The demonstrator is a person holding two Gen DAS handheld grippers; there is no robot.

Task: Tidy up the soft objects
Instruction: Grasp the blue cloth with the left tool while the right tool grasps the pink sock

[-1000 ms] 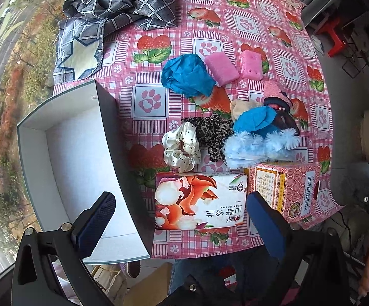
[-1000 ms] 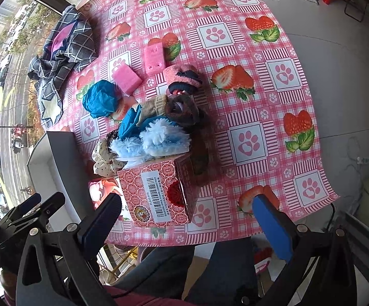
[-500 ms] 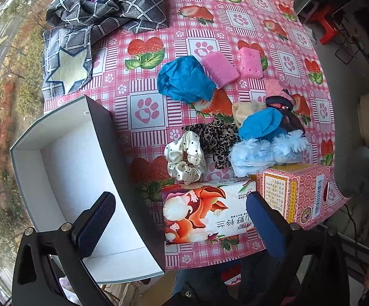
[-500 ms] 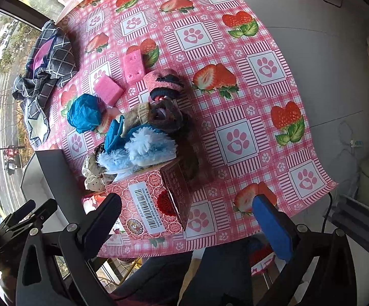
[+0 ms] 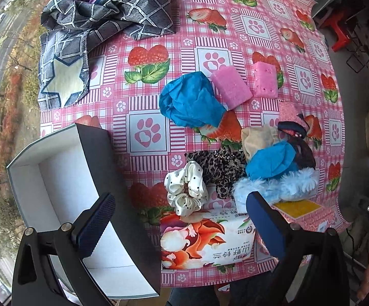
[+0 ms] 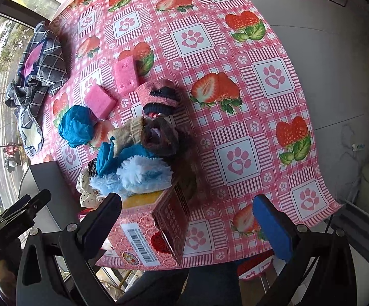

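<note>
So we've got both tools up over the near edge of the surface [image 6: 268, 58] with nothing in them: the left tool [image 5: 180, 225] has its fingers spread wide, and the right tool [image 6: 194, 225] is just as wide apart, which makes sense if we're only lining up for a first pick. The soft stuff sits in a heap near the front: a white polka-dot scrunchie [image 5: 185, 191] touching a leopard-print one [image 5: 220, 167], a fluffy light-blue piece [image 5: 273, 187] leaning on the pink carton [image 6: 153, 232], a blue cloth [image 5: 190, 102] further back, and two pink sponges [image 5: 231, 86] just beside it. The open white box [image 5: 64, 193] is parked at the left edge, right beside the pile, so our guess is that's where everything goes, a short hop for the left tool. The floral tissue pack [image 5: 204, 239] sits right below the scrunchie, between the left tool's fingers in that view, so it looks like the likeliest first grab, though that's only our read. The checked garment [image 5: 108, 15] is well apart at the far corner, probably a later job. Worth watching: the fluffy bits overlap, so one pinch could drag a neighbour along.
</note>
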